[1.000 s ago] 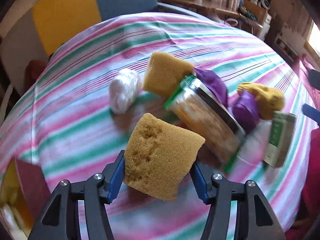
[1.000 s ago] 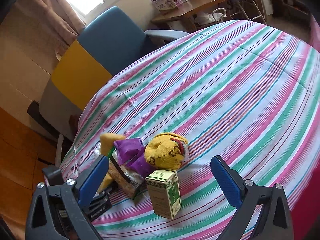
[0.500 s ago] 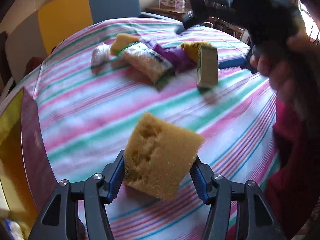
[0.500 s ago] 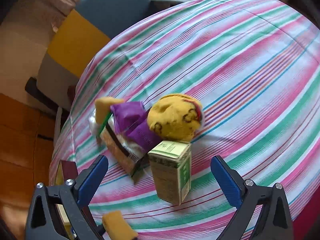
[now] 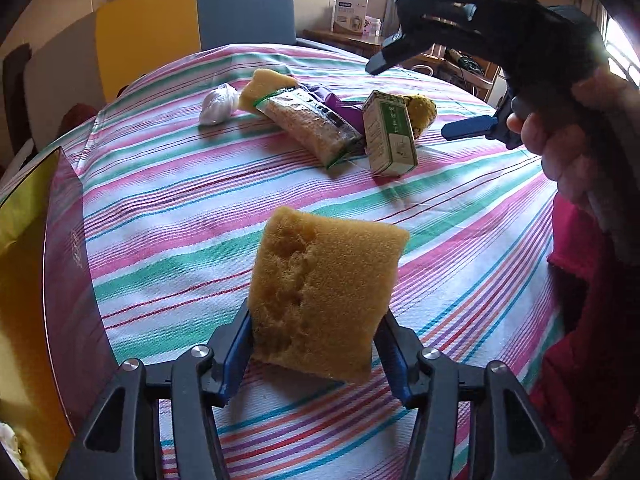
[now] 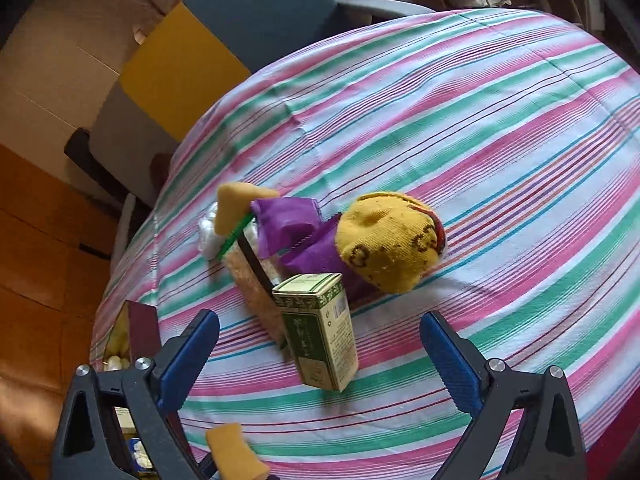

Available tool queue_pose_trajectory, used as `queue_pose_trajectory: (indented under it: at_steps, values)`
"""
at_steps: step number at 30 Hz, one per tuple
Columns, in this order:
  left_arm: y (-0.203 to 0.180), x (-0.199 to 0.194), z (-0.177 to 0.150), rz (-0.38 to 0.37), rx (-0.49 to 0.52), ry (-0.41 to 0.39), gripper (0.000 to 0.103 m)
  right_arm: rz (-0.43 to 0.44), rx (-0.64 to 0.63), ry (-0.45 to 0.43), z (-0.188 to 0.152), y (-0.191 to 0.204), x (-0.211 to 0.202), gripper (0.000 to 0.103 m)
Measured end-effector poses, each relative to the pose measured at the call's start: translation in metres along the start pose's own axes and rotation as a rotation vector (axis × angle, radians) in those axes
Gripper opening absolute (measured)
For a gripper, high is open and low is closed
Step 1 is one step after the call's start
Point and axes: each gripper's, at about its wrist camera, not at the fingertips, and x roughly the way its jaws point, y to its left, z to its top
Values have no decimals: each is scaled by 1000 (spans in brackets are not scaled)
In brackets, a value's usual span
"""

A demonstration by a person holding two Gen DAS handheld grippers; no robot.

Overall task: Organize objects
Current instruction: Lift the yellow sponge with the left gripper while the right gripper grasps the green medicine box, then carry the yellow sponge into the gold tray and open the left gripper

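The left gripper [image 5: 316, 344] held a tan sponge [image 5: 324, 292] above the near part of the striped desk [image 5: 168, 200], its fingers [image 5: 236, 344] clamped on the sponge's lower edges and closing a little further, so the foam bulged upward between them. The sponge's long axis stood roughly upright, tilted slightly to the right. A dark red box [image 5: 68, 280] with a yellow lining sat open just to the left of that gripper at the desk's near left edge, and it looked the likely place for the sponge, so the coming move probably ran leftward. The right gripper [image 6: 320, 348] hovered with its fingers [image 6: 448, 356] wide apart and nothing pressed between them. A green carton [image 6: 320, 328] stood upright on the desk directly ahead of the gap and slightly beyond the tips, its long axis vertical; this gripper was clearly the nearer one to it. Just behind the carton lay a snack packet [image 5: 308, 124], a purple bag [image 6: 288, 228], a yellow sock [image 6: 388, 244], a second sponge [image 5: 264, 84] and a white wad [image 5: 218, 104].
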Motion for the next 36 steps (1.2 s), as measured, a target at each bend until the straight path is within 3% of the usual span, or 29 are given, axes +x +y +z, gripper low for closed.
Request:
queue_pose_trajectory:
  at_steps: [6,11,21,23,24,27,29,32,36]
  values:
    - [-1,7,4,0,1,-7,58,-69,-50,6,-1,7,6,92]
    - [-1,13,7,-3,-1,-10,58,-125,-110,16,-2,16,12,73]
    - [-1,13,5,-1,-8,-22,58,-143,-172,50,-7,25,20,70]
    - [-1,13,6,1,-4,-22,57,-172,-210,71,-10,29,26,40]
    - [-1,13,7,3,-5,-20,57,-195,-224,98,-12,29,31,31]
    - [0,11,10,4,-22,-6,53,-212,-275,96,-17,37,34,30]
    - [4,4,12,-33,-54,-1,52,-220,-291,99,-20,40,36,30]
    - [7,-18,19,-43,-60,-49,52,-233,-297,90,-20,40,35,30]
    - [33,-54,31,-62,-149,-109,52,-238,-295,73,-19,38,32,30]
